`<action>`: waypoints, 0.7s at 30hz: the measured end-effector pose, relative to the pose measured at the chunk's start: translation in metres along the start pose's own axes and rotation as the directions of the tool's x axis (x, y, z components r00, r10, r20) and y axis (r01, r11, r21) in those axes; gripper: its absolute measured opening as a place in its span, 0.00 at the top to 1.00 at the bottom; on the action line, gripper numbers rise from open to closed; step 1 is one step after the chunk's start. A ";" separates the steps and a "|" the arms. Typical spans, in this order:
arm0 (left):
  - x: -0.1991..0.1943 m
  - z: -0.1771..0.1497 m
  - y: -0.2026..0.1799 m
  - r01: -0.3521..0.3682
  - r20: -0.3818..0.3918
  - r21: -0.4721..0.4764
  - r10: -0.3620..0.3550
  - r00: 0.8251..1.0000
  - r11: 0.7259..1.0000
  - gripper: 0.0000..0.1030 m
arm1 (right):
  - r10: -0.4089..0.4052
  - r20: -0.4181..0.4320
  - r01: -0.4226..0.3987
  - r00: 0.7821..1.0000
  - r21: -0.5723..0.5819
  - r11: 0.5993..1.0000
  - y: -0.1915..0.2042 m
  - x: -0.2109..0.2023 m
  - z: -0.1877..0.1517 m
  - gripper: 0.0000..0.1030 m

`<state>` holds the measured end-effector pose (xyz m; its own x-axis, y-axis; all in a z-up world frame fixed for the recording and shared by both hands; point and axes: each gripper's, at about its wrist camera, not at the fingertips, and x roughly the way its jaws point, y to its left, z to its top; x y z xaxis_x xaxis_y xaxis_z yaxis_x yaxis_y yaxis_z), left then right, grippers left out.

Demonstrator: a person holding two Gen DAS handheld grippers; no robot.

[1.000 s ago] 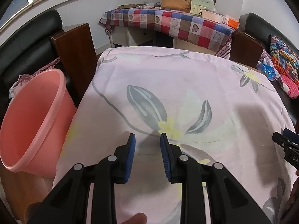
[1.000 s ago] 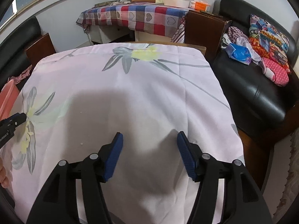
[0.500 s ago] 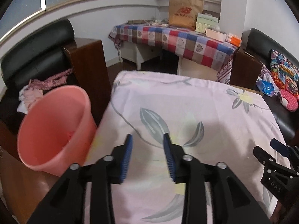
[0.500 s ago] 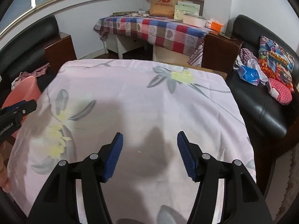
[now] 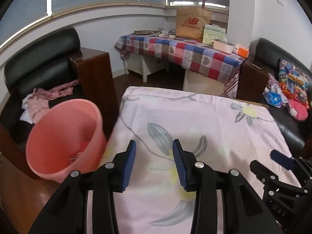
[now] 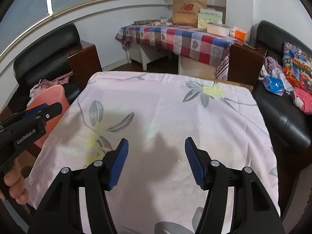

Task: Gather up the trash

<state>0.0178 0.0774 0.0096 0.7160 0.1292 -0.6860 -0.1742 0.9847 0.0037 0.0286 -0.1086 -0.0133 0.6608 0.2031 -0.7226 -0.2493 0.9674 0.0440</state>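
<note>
A pink plastic bin [image 5: 58,136] stands on the floor at the table's left edge; crumpled trash [image 5: 81,150] lies at its bottom. It also shows in the right wrist view [image 6: 48,97]. The table carries a pale pink floral cloth [image 5: 204,120] with no loose trash showing on it. My left gripper [image 5: 154,150] is open and empty above the cloth's near left part. My right gripper [image 6: 156,152] is open wide and empty above the cloth's near middle [image 6: 165,107]. Each gripper shows at the edge of the other's view.
A black sofa with clothes [image 5: 39,97] sits behind the bin, with a brown wooden cabinet [image 5: 95,74] beside it. A checked-cloth table [image 5: 185,52] with a paper bag stands at the back. Another black sofa with colourful items [image 6: 288,81] is on the right.
Both grippers have risen and pulled back from the cloth, so the room and bin show more fully. The left gripper's jaws have opened a little wider. Neither holds anything.
</note>
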 end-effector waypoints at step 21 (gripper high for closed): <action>-0.021 0.000 -0.013 0.053 0.035 0.060 -0.056 0.998 0.997 0.69 | -0.047 0.014 0.047 0.999 -0.012 0.999 0.005 -0.008 0.000 0.41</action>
<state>0.0051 0.0624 0.0236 0.7476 0.0783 -0.6595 -0.0946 0.9955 0.0109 0.0215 -0.1051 -0.0075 0.6817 0.1596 -0.7140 -0.2265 0.9740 0.0015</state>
